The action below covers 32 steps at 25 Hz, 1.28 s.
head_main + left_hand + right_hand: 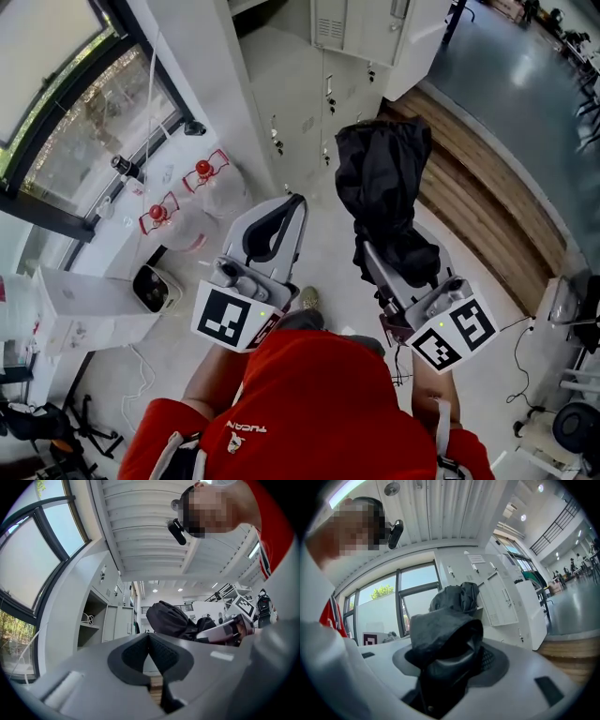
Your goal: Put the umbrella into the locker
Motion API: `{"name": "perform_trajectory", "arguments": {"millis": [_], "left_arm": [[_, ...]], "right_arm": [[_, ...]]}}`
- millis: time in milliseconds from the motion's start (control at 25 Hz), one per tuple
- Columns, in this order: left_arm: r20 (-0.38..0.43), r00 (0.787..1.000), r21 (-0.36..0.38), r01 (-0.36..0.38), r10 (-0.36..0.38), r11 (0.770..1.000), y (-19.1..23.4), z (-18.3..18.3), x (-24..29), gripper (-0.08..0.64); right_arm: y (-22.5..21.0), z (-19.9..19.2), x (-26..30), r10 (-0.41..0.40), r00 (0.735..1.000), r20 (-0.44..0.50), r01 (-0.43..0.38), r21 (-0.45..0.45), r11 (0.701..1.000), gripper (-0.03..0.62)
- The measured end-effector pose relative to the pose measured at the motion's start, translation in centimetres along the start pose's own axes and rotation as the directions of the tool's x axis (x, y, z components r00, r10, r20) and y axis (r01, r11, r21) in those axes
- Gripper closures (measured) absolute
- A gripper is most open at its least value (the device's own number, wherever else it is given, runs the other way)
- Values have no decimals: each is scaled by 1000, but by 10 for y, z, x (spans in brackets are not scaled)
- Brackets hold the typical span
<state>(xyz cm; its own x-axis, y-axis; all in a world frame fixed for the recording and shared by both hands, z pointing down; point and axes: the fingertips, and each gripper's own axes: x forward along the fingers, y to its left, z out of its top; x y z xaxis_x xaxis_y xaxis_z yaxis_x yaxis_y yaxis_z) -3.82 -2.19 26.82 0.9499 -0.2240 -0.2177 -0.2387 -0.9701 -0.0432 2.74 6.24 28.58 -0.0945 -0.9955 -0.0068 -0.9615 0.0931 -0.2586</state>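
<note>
Right claw: my right claw [377,261] is clamped on the black umbrella [384,178]. The folded fabric bulges up and forward past the jaws.
Left claw: my left claw [294,201] has its jaw tips together, with nothing between them.
Umbrella: held in the air ahead of me, short of the lockers [309,94] and touching none of them.
Lockers: a pale bank straight ahead. The doors facing me look shut, though the right gripper view is too warped to be sure of one.
Open compartment: one open compartment [91,620] shows in the left gripper view, with a white cable [87,618] coiled on its shelf.
Left edge: window [66,103] and wall, with two water jugs [217,187] at their foot – a tight side.
Right edge: wooden strip [478,206] curving along the floor.
Room: bare pale floor [323,239] runs between both claws up to the lockers.
</note>
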Motion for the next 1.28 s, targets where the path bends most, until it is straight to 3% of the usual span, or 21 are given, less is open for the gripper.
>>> {"name": "perform_trajectory", "arguments": {"millis": [280, 840, 1280], "left_arm": [[0, 1000, -9, 24, -24, 1000, 71, -20, 50, 555], [8, 1000, -34, 10, -10, 999, 132, -40, 108, 555], [-41, 993, 0, -109, 109, 994, 174, -65, 183, 555]], "right_arm": [[-36, 4, 76, -25, 1000, -4, 25, 1, 1000, 356], [-91, 16, 156, -8, 999, -38, 8, -11, 1000, 355], [-172, 30, 220, 85, 992, -96, -88, -31, 996, 354]]}}
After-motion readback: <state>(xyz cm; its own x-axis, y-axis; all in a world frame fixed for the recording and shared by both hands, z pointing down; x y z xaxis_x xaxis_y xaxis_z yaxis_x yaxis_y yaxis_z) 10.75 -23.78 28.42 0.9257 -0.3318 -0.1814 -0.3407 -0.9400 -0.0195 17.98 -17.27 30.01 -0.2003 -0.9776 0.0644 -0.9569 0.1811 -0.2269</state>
